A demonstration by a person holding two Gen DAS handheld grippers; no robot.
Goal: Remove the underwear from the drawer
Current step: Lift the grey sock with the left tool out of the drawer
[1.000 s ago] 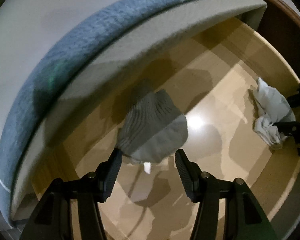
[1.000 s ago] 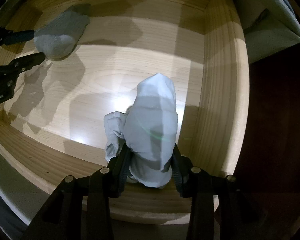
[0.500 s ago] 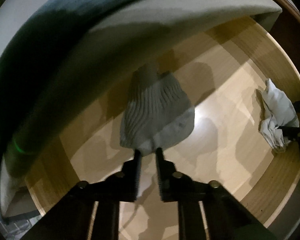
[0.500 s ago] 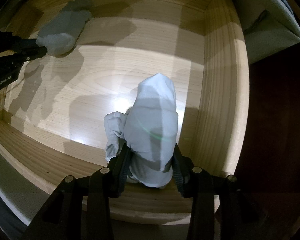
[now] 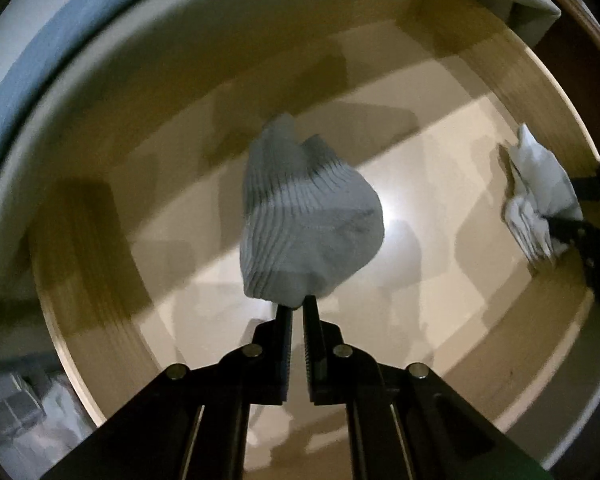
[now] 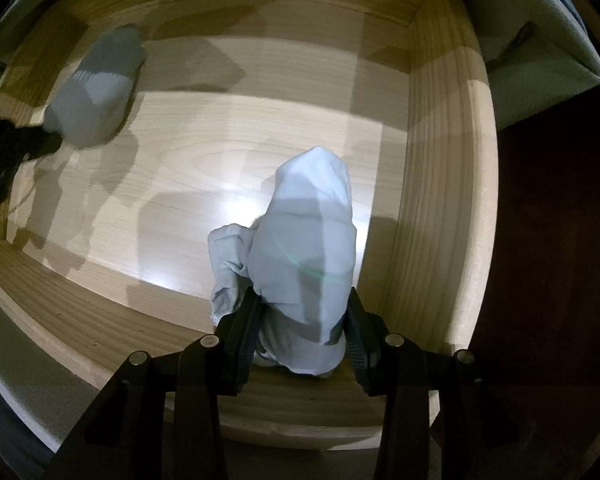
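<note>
A ribbed garment [image 5: 308,220] is pinched at its near edge by the closed left gripper [image 5: 296,312], hanging just ahead over the drawer [image 5: 440,152] floor. A pale garment [image 6: 304,256] is clamped between the right gripper [image 6: 304,320] fingers beside the right wall.

Two underwear pieces in drawer [image 6: 440,184], ribbed one [image 5: 304,220] left, crumpled one [image 6: 304,264] right

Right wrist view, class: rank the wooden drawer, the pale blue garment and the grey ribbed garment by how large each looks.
1. Wooden drawer, fills most of the view.
2. Pale blue garment.
3. Grey ribbed garment, but it lies farther from the camera, so its true size against the blue one is unsure.
</note>
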